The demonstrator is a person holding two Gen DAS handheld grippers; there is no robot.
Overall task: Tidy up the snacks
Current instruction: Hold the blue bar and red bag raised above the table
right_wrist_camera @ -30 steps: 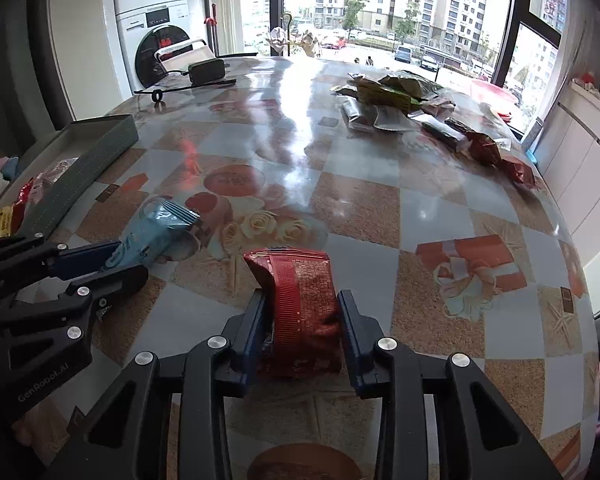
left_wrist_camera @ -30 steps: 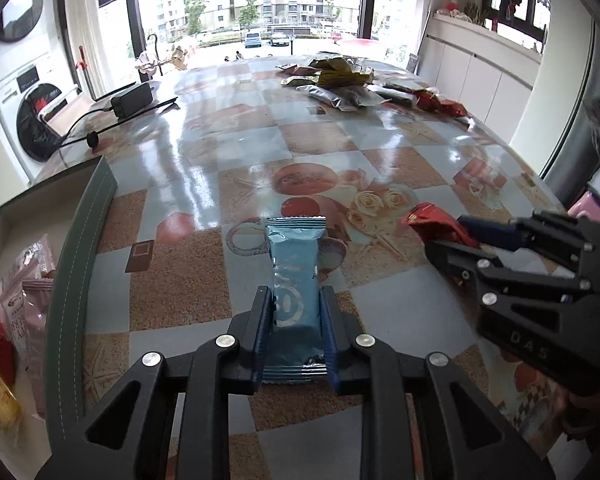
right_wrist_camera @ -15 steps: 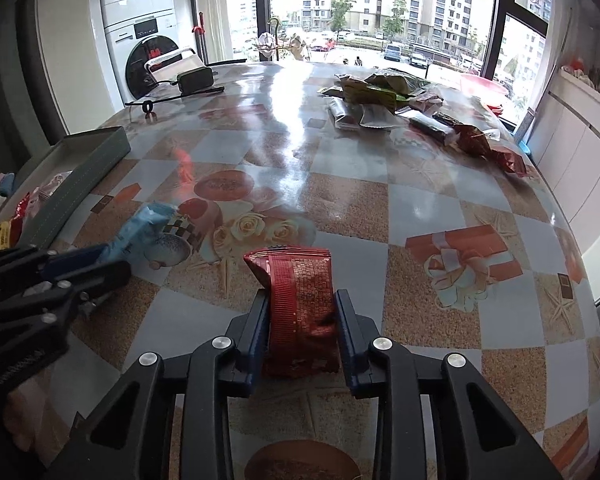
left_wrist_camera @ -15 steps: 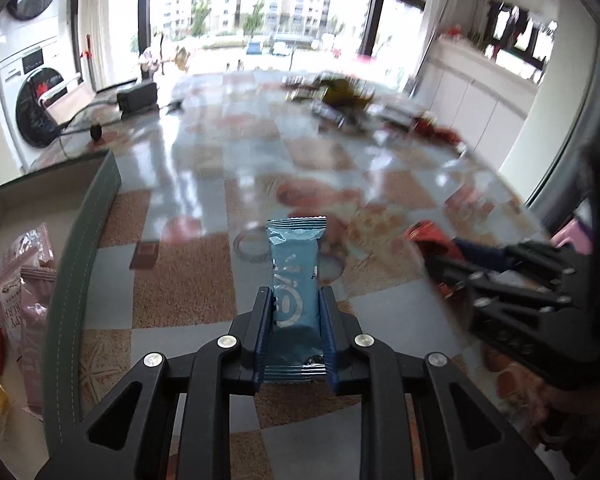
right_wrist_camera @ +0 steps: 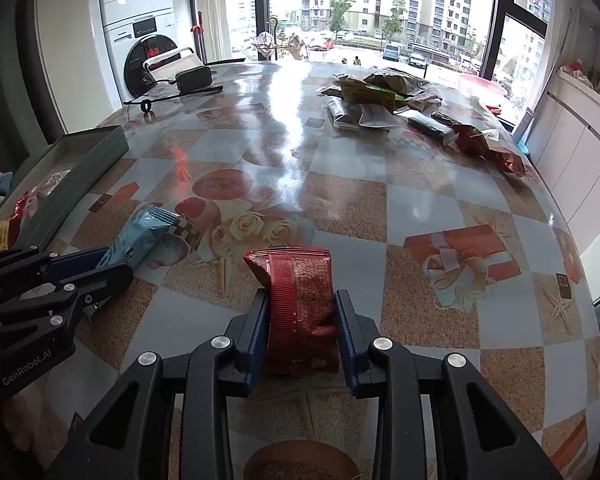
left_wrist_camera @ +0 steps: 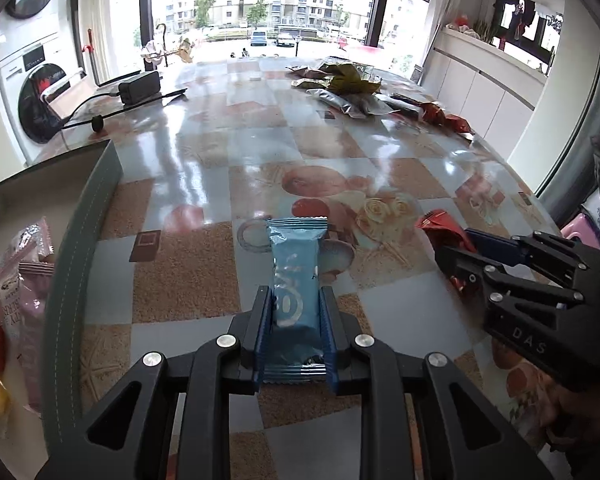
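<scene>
- Blue foil first: our left gripper is clamped on the blue pack, pads pressing both long edges, the pack's far end sticking out above the table.
- Our right gripper is clamped the same way on the red pack, which we hold just clear of the checked cloth.
- Both packs are in the air near the table's front edge, side by side but apart. The box sits off to the left, with pink, red and yellow snacks already lying in it.
- We judge the step in hand to be carrying both packs to that box.
- To do it well, we should keep both grips firm. Foil is slick and a pack can slide out endwise if the pads ease.
- The left gripper is nearer the box, so it should go first. Sending both at once risks the claws knocking each other over the wall.
- We need to lift each pack over the green wall, not drag it across the rim, and let go low so it lands flat.
- Better to lay the blue pack in the bare part of the box, beside the snacks there and not on top of them.
- The pile at the far side is left to sort, so we are partway at best.
</scene>
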